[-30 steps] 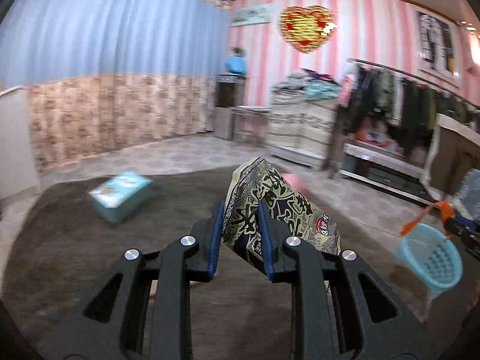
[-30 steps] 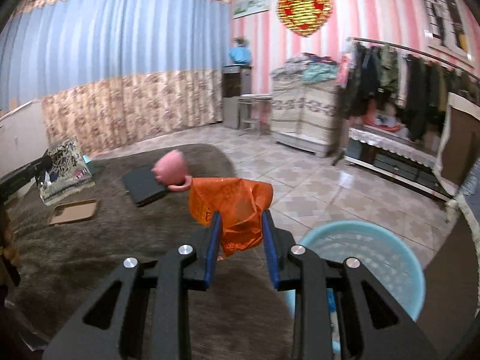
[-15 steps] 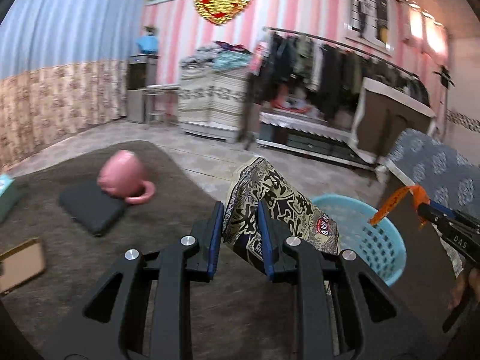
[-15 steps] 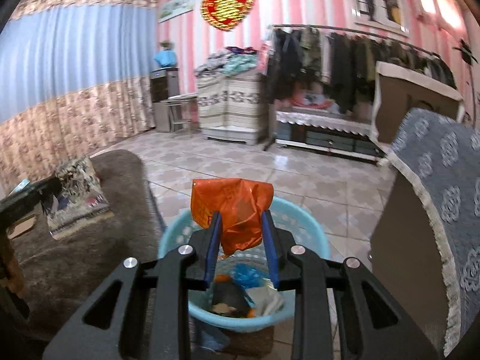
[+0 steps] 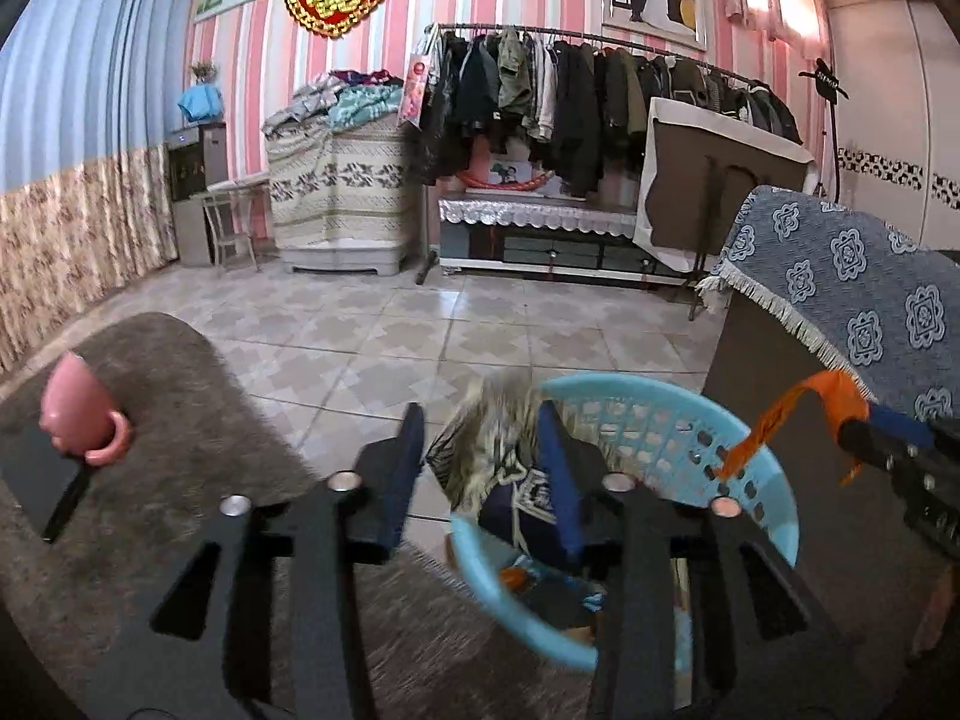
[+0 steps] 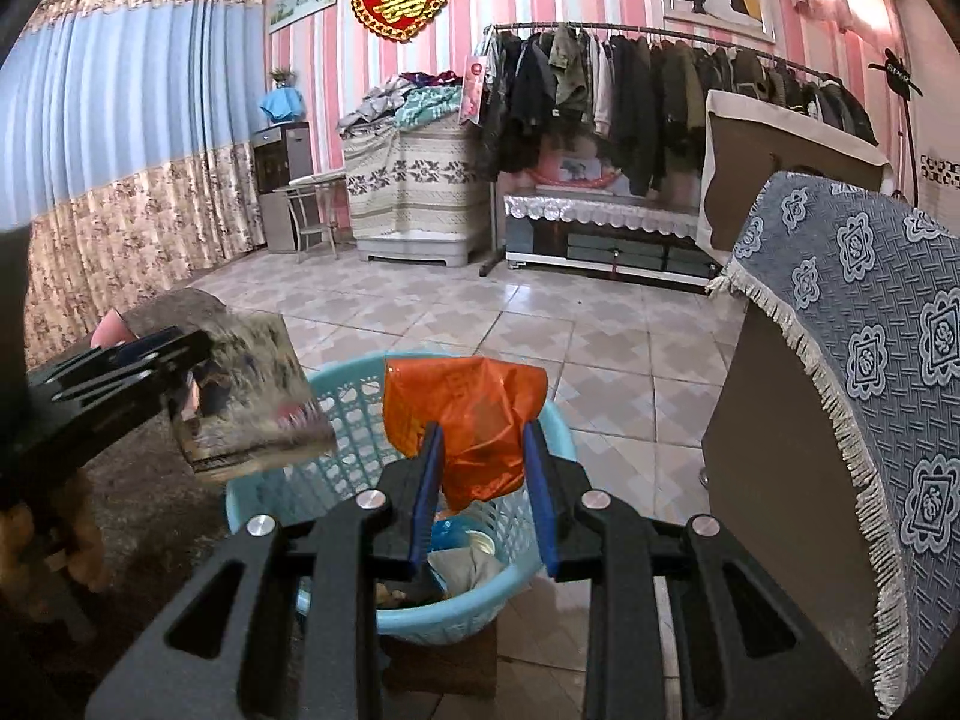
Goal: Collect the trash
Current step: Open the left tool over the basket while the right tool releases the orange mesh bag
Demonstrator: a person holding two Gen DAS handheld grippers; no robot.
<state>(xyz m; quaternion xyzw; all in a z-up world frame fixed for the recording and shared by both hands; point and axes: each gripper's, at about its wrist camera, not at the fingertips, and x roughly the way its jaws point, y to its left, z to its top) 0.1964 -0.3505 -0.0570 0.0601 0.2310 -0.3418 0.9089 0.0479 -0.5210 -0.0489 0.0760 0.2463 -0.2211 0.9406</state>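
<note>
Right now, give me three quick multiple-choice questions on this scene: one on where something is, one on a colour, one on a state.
1. Where is the pink cup?
A. On the brown rug
B. In the basket
C. On the tiled floor

2. What colour is the basket?
A. Red
B. Light blue
C. White

3. How is the orange bag placed?
A. Lying on the rug
B. Between the right gripper's fingers, above the basket
C. Hanging on the clothes rack

Answers:
1 A, it lies on the rug.
2 B, its lattice wall is light blue.
3 B, the blue pads flank it over the basket.
</note>
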